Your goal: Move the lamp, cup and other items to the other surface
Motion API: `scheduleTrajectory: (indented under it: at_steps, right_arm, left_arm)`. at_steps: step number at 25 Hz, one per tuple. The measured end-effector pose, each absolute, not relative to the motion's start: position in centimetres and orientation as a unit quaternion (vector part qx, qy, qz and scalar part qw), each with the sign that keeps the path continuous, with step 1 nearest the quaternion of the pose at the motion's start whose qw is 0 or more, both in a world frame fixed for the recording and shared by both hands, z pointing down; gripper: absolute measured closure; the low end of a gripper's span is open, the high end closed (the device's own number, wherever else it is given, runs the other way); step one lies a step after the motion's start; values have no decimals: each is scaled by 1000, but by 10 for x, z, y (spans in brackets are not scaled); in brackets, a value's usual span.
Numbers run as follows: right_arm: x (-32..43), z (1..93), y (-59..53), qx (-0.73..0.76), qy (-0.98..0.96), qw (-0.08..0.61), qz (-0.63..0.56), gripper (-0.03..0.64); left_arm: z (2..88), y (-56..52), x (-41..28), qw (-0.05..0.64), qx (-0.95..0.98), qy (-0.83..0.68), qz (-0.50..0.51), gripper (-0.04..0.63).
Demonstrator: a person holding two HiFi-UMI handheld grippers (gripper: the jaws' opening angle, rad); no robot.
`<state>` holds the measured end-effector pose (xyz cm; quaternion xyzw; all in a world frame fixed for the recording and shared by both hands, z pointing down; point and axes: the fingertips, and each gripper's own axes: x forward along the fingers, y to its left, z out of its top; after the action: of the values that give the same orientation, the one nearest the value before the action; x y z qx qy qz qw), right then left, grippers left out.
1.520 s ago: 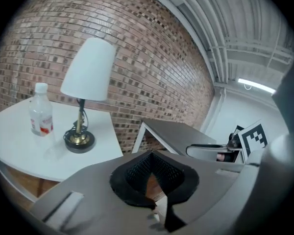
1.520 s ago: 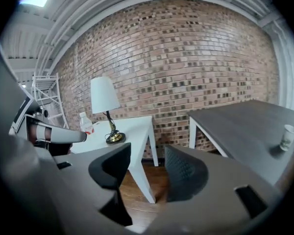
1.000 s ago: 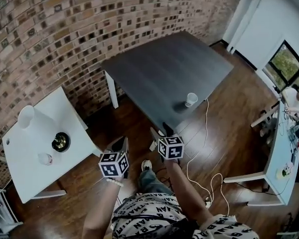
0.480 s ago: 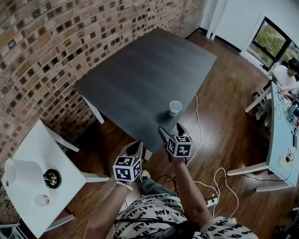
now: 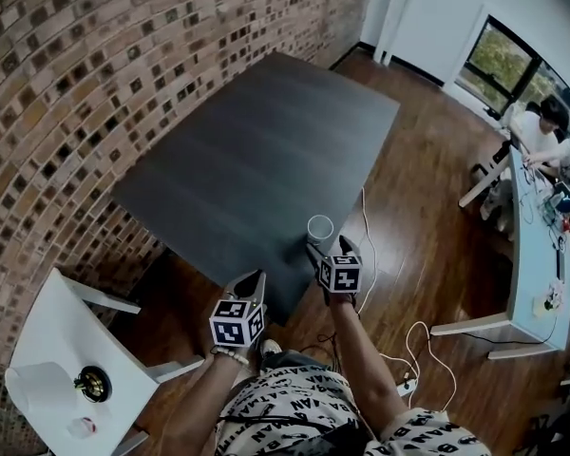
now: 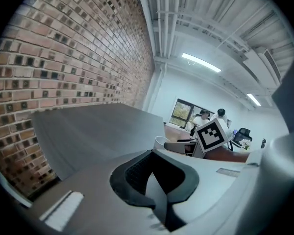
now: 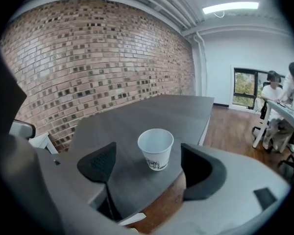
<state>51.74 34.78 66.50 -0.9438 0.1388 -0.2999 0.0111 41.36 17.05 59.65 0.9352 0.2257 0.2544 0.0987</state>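
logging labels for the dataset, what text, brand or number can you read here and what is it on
No text reads clearly.
Cup: dark print near its base, too blurred to read.
Shirt: repeated letters, too warped to read.
Marker cubes: black and white patterns, no words.

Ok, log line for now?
right tongs: just been opening, nothing between | white paper cup: upright on dark grey table ahead | left tongs: shut, empty

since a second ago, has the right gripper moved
Yes: the right gripper has neared the cup at the table's edge; fingers just opened, nothing between them.
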Motion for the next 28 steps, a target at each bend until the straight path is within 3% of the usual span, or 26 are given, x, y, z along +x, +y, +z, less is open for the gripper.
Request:
scheduleTrajectory:
  at_steps: [10,28]
  right_arm:
    - [561,707,342,-928,150,-8,-342,190]
    - [579,709,338,-927,162,-20,-338,229]
  left_arm:
    - [617,176,453,108,928,225,277,595]
    - [622,162,461,116,931,208,275,594]
